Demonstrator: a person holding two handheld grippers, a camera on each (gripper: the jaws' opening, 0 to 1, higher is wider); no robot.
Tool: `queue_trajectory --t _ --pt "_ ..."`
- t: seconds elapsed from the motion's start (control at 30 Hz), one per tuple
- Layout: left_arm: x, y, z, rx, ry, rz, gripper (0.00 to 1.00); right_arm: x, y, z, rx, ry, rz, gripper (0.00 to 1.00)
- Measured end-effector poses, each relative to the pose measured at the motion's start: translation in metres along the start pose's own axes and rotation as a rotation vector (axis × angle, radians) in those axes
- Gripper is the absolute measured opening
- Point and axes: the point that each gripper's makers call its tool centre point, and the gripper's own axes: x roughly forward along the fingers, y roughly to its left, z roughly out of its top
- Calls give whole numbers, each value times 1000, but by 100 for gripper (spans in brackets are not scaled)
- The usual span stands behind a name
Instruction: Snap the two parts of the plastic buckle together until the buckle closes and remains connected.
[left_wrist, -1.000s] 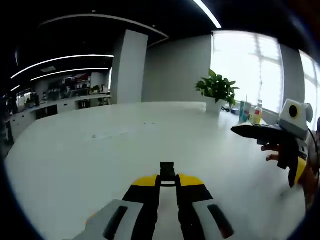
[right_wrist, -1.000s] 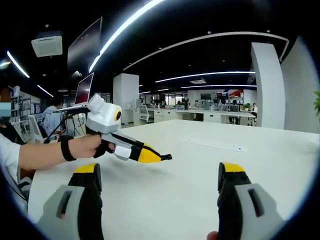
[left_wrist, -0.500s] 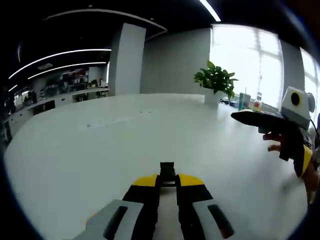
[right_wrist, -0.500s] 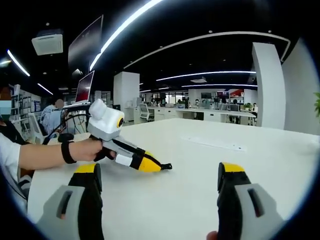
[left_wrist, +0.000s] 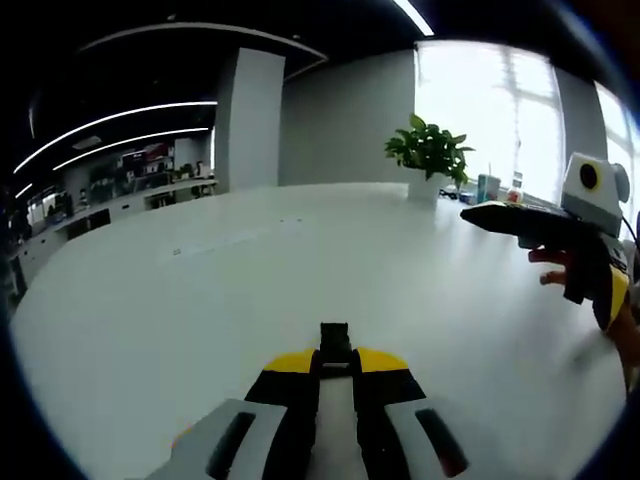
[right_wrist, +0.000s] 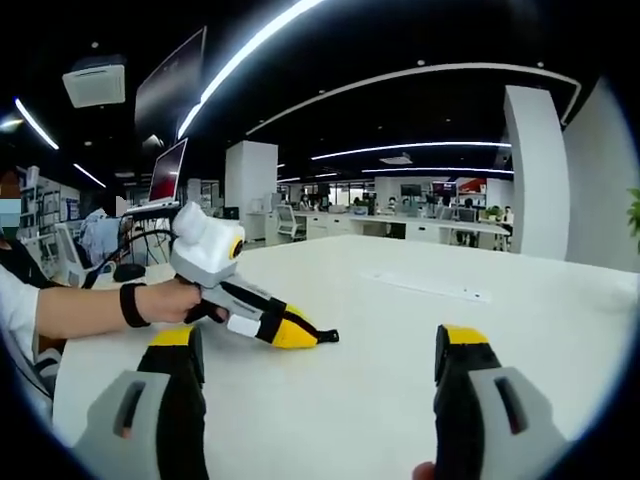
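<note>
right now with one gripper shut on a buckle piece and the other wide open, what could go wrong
The left gripper pinches the small black plastic buckle piece only at its base, so a mating push could twist it or pop it free. The right gripper is open and empty above the white table, and the pictures do not settle where the second piece is, so it may be forgotten or end up out of view.

No legible text or labels anywhere.
</note>
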Motion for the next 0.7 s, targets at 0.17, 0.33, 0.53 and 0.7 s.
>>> queue_trajectory --t 0.17,0.33,0.53,0.7 --pt "-1 1 1 62 -34 -8 11 -1 0 0 -7 -2 -9 96" --pt "-6 -5 0 133 -51 -3 23 -1 1 -2 -9 6 -8 96" --pt "-2 2 7 156 -68 -39 33 -2 3 -4 -18 16 -12 96" --pt "-8 2 17 143 -134 -52 42 -4 5 -7 -22 24 -18 96"
